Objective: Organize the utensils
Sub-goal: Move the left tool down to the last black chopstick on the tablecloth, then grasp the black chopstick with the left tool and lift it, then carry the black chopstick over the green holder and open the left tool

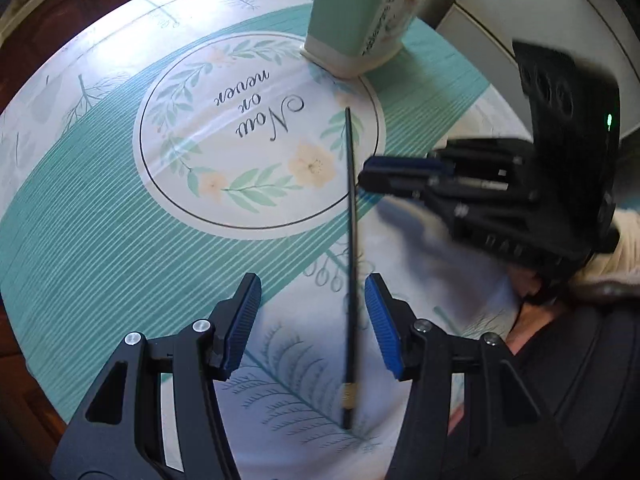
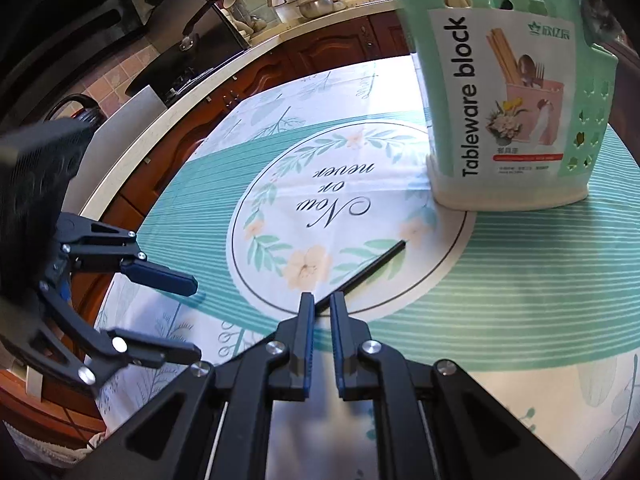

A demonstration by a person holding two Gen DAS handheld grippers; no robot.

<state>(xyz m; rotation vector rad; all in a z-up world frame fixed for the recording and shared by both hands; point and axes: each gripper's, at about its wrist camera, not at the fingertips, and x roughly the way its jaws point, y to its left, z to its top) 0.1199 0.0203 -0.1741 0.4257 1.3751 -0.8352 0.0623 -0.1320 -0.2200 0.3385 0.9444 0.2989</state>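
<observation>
A black chopstick [image 1: 351, 216] with a gold band near its thick end stretches across the floral tablecloth [image 1: 120, 208]. My right gripper [image 2: 321, 298] is shut on the chopstick [image 2: 372, 264] near its middle, and in the left wrist view the right gripper [image 1: 362, 174] reaches in from the right. My left gripper [image 1: 312, 284] is open and points down. The chopstick's thick half runs between its jaws, close to the right pad [image 1: 382, 320], without touching. From the right wrist camera the left gripper [image 2: 196, 320] is on the left. A mint-green tableware holder [image 2: 512, 100] stands upright beyond the chopstick's tip.
The holder [image 1: 352, 12] sits at the far edge of the round printed motif. A kitchen counter [image 2: 256, 44] with a stove and wooden cabinets lies past the table's left side. A white appliance [image 1: 520, 12] stands at the back right. A sleeve [image 1: 628, 248] shows behind the right gripper.
</observation>
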